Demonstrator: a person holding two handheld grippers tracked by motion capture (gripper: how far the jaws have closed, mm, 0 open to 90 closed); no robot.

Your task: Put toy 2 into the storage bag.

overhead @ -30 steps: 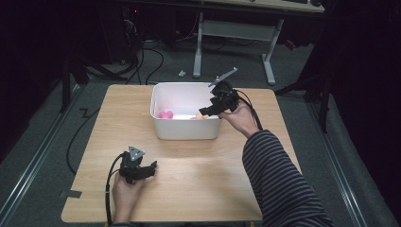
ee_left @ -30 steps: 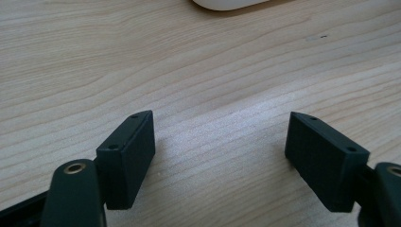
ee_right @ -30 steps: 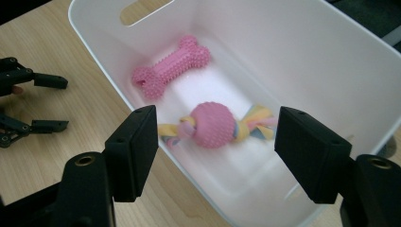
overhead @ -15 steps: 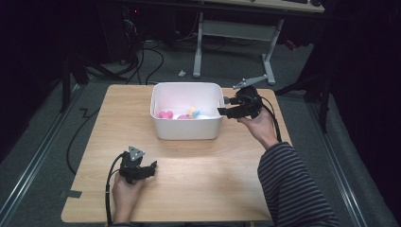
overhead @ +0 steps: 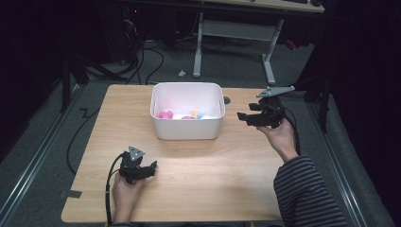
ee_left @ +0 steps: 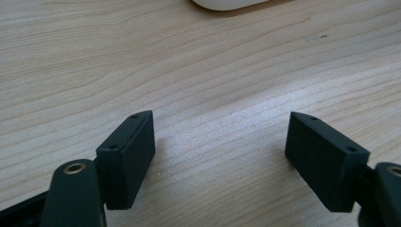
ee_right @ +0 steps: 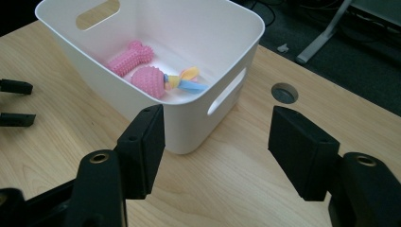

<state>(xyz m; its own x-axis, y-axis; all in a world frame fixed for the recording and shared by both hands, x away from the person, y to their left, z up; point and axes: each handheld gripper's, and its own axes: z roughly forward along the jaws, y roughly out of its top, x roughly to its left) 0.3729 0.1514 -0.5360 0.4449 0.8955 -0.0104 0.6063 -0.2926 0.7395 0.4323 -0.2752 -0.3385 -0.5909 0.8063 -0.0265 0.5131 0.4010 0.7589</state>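
A white bin (overhead: 187,128) stands at the far middle of the wooden table (overhead: 213,175). In it lie a pink spiky bone (ee_right: 130,57), a pink spiky ball (ee_right: 148,80) and a yellow-and-blue piece (ee_right: 188,79). My right gripper (overhead: 242,117) hovers to the right of the bin and points at its side wall (ee_right: 189,123). Its jaws have just been closing, but still stand apart with nothing between them (ee_right: 217,125). My left gripper (overhead: 152,166) rests near the table's front left, open over bare wood (ee_left: 220,137).
A round cable hole (ee_right: 284,93) sits in the table just right of the bin. Grey floor with cables and a desk frame (overhead: 269,52) lies beyond the far edge. A strip of tape (overhead: 71,194) marks the front-left corner.
My right gripper has moved from above the bin's right rim out to the right of the bin. The left gripper has stayed where it was.
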